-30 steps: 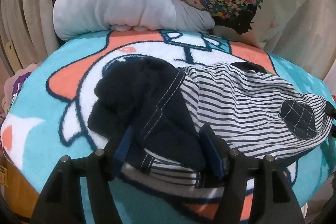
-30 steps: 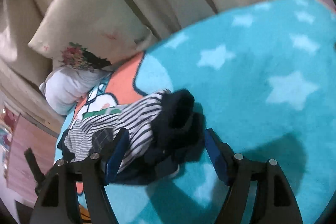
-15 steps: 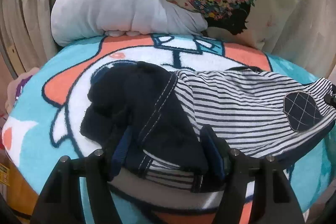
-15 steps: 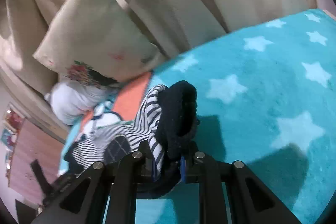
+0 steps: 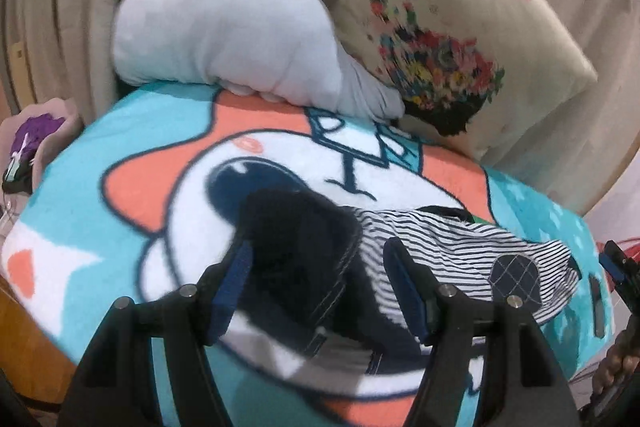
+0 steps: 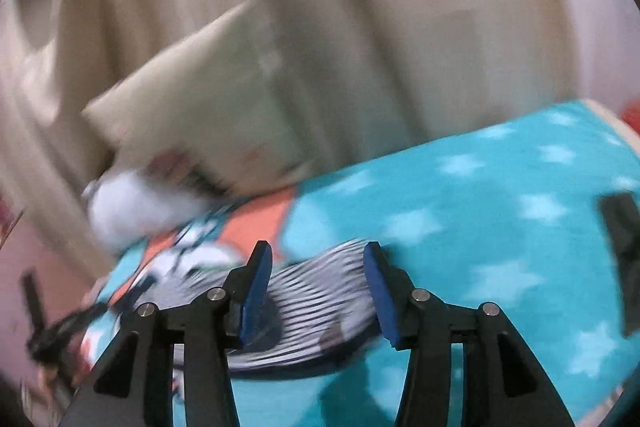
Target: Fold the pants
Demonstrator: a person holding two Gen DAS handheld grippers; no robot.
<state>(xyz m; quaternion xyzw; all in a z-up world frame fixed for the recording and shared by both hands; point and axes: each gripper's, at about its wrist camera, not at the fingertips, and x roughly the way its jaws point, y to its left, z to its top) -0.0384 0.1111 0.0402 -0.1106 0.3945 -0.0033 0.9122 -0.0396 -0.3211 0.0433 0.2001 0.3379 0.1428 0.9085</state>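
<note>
The pants (image 5: 420,259) lie on the cartoon blanket (image 5: 120,155) of the bed, at about 4 o'clock from the grey plush pillow (image 5: 224,31). They look soft, light and floppy; the navy waistband hem seems the firmest hold. Striped white-and-navy cloth, checked patch at 3 o'clock. The left claw (image 5: 316,287) gapes wide around the dark end; the right claw (image 6: 316,291) is wide, empty.

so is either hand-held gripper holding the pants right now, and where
Neither. The left hand-held gripper is open astride the dark folded end of the pants, its pads apart. The right hand-held gripper is open too, with striped cloth between its pads but not pinched.
</note>
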